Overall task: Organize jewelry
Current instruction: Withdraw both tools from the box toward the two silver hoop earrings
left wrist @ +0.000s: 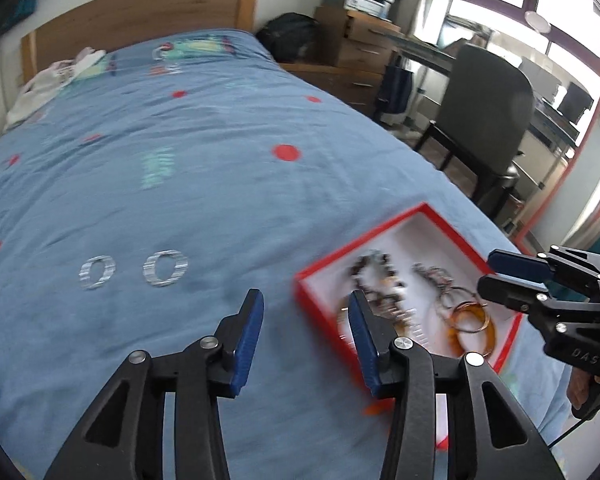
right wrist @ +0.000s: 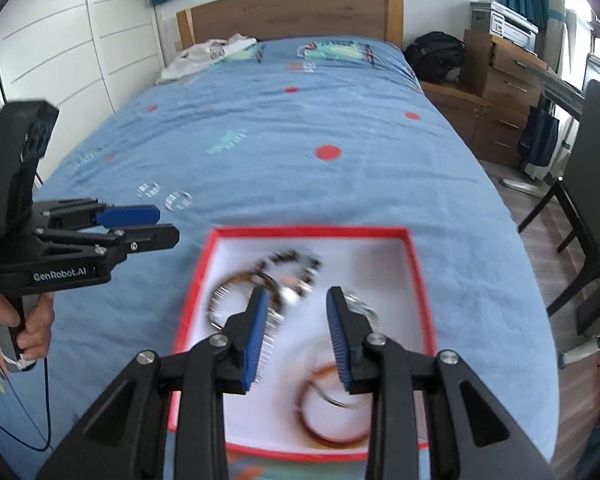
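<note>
Right now a red box [right wrist: 414, 264] with white inside sits on the blue bed cover [right wrist: 260, 140], and bracelets [right wrist: 292, 268] and an orange ring [right wrist: 332, 404] lie jumbled in it. Over the box, the right gripper [right wrist: 296, 336] has its jaws partly open with nothing between them. Beside the box, the left gripper [left wrist: 306, 340] is partly open and empty too, and two shiny rings [left wrist: 132, 270] lie on the cover well apart from the box.
</note>
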A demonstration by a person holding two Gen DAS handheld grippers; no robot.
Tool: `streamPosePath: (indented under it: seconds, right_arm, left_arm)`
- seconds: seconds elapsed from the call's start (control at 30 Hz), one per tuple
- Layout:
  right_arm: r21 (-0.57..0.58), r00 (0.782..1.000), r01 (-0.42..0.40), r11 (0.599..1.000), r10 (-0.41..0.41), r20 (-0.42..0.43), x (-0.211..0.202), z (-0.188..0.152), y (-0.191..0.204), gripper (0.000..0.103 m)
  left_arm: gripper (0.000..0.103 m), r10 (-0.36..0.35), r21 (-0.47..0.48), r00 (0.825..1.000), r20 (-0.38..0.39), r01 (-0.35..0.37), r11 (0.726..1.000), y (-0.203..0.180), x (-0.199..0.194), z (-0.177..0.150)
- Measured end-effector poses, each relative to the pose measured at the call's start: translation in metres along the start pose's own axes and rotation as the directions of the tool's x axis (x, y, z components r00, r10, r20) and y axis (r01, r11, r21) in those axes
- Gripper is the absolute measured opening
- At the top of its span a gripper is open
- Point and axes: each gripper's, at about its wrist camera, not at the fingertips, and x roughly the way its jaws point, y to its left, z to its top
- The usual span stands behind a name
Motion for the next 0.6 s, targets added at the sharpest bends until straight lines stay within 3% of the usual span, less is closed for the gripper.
streamPosePath:
  seconds: [0.17, 0.3, 0.5, 0.57, 0.6]
  right_arm:
    - [-0.003, 1.0, -0.03, 1.0, 0.03, 0.002, 0.008, 0.004, 0.036, 0.03]
    - [0.004, 0.999, -0.051, 0.999, 0.051, -0.005, 0.018, 0.007, 0.056, 0.03]
    - [0.003, 0.995, -0.096, 0.995, 0.096, -0.004, 0.039, 0.018, 0.092, 0.03]
    - [0.005, 0.995, -0.103, 0.995, 0.103, -0.001, 0.049, 0.024, 0.103, 0.033]
    - [0.006, 0.995, -0.103, 0.995, 0.103, 0.0, 0.055, 0.027, 0.109, 0.04]
  left_arm:
    - [0.044, 0.054, -0.048, 0.999, 0.004, -0.053, 0.997, 0.048, -0.025, -0.019]
    - [0.054, 0.102, -0.091, 0.995, -0.003, -0.102, 0.991, 0.085, -0.04, -0.04]
    - [0.054, 0.151, -0.15, 0.988, -0.019, -0.152, 0.977, 0.135, -0.044, -0.055]
    - [0.055, 0.159, -0.166, 0.987, -0.018, -0.16, 0.973, 0.148, -0.039, -0.055]
    - [0.056, 0.163, -0.174, 0.987, -0.018, -0.163, 0.971, 0.154, -0.035, -0.053]
